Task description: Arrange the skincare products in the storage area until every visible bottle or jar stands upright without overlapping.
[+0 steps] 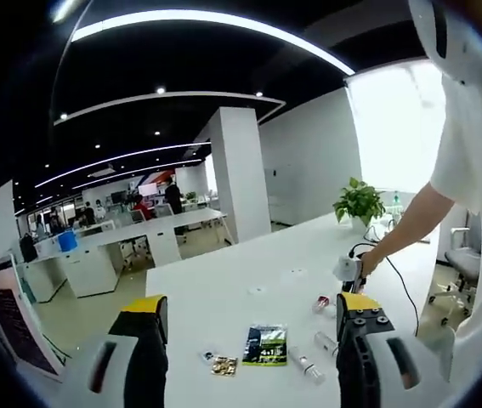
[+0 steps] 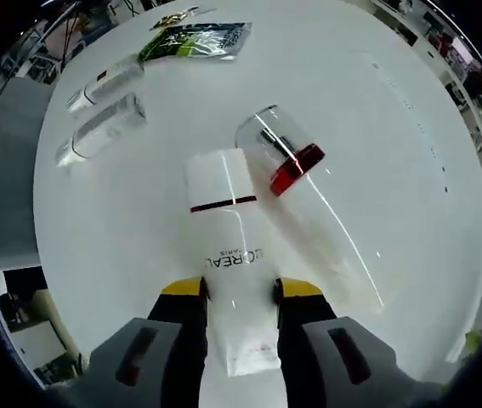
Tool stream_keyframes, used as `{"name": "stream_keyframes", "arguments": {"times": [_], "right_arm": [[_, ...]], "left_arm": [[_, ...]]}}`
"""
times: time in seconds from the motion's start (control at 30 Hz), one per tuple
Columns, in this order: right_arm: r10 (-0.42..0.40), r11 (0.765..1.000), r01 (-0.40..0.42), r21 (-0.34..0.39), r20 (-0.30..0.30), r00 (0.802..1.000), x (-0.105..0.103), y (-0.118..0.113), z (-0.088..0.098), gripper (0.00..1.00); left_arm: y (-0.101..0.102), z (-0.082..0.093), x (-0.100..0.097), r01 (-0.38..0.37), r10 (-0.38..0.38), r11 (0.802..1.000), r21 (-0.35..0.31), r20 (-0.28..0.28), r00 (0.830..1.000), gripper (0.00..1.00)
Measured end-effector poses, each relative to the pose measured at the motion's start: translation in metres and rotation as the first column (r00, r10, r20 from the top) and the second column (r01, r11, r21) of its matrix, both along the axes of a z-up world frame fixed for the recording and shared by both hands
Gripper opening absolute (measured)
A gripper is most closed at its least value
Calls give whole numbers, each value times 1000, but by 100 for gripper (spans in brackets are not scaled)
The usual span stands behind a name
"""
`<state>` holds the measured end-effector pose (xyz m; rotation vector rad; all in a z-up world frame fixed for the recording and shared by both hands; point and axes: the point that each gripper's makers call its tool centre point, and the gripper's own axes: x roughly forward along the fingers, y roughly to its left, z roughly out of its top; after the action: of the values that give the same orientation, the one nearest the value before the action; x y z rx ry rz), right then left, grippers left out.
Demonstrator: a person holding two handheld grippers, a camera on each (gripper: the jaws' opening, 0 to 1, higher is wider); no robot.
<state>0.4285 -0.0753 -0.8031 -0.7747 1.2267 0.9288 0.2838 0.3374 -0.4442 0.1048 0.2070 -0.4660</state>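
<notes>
My right gripper (image 2: pixel 242 291) is shut on a white L'Oreal tube (image 2: pixel 230 242), whose cap end points away from me over the white table (image 2: pixel 394 127). Just right of the tube lies a clear bottle with a red collar (image 2: pixel 294 167). Two more clear bottles (image 2: pixel 103 126) (image 2: pixel 104 82) lie on their sides further left. My left gripper (image 1: pixel 253 308) hangs open above the near table edge with nothing between its yellow-tipped jaws. Ahead of it lie clear bottles (image 1: pixel 306 364) (image 1: pixel 326 342) and the red-collared one (image 1: pixel 321 303). The right gripper (image 1: pixel 348 272) shows past them, held in a hand.
A green sachet (image 1: pixel 264 344) (image 2: pixel 194 38) and a small gold packet (image 1: pixel 222 365) lie flat near the bottles. A potted plant (image 1: pixel 360 202) stands at the table's far end. A person in white (image 1: pixel 479 170) stands along the right side. Office desks lie beyond.
</notes>
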Motion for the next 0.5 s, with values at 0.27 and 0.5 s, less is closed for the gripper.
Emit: {"name": "stream_keyframes", "arguments": {"times": [0.27,0.5], "right_arm": [[-24,999,25,26,-20,1000,-7,9,1,18],[-80,995,82,54,-34,996,-13,20,6,10]], "left_arm": [[3,1,-1,-16,16,1000,-15,2,1000,83],[2,2,-4,-17,17,1000,-13,7,1000,83]]}}
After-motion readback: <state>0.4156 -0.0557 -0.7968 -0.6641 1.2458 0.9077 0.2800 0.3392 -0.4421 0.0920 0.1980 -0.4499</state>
